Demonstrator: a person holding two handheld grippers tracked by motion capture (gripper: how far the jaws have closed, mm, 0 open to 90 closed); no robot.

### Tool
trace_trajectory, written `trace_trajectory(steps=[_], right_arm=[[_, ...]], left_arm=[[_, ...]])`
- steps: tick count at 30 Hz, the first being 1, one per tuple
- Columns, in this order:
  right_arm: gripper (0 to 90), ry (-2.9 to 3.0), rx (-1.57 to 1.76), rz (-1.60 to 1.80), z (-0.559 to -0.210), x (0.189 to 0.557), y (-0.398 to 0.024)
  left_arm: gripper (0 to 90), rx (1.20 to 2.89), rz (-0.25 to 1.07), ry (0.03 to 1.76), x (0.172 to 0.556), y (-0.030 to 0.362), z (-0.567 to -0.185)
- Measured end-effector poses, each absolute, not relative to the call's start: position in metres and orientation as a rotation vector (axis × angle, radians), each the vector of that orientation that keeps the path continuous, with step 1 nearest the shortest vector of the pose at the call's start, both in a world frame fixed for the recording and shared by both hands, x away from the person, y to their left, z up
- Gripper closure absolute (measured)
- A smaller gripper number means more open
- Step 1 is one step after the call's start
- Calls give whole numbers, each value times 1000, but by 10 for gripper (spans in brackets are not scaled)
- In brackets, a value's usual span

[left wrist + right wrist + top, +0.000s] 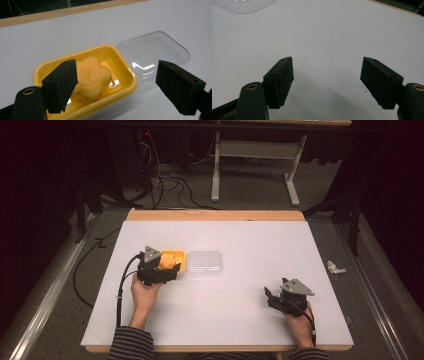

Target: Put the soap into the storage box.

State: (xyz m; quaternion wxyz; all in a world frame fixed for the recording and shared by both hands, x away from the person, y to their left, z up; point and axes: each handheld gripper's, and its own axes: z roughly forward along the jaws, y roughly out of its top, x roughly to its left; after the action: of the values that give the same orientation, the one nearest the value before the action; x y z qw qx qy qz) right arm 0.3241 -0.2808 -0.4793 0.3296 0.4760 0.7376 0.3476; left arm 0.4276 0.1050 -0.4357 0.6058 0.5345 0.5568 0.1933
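- Left gripper: its jaws stand wide apart and hold nothing. In the left gripper view one jaw hangs over the near left part of the yellow dish, in front of the soap, and the other hangs outside the dish on the lid's side. Whether the first jaw touches the soap cannot be told.
- Soap: an orange, flower-shaped bar that lies inside the yellow dish, tilted against the dish floor. In the high view the dish sits left of centre on the white desk.
- Clear lid: it lies flat on the desk, touching or just beside the dish's right rim, and looks hinged or butted to it; the pictures do not settle which.
- Step in hand, as judged: you are lining up on the dish, either to lift the soap or to fold the lid over. For the soap, bring both jaws inside the rim and straddle the bar across its narrow waist before you close.
- Caution: the bar's lobes are rounded and likely slick, so close slowly and squarely. A jaw left on the rim would tip the light dish.
- Right gripper: released and empty, resting low over bare desk well apart from the dish; its own view shows the spread jaws and a corner of the lid far off. You can bring it over to steady the dish if it slides.
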Motion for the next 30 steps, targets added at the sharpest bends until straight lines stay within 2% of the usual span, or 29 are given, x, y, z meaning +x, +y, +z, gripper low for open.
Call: trace_trajectory(steps=[30], right_arm=[[271,1930,1243,909,-479,324,-281]], left_arm=[[182,1275,423,1239,409,90,-437]])
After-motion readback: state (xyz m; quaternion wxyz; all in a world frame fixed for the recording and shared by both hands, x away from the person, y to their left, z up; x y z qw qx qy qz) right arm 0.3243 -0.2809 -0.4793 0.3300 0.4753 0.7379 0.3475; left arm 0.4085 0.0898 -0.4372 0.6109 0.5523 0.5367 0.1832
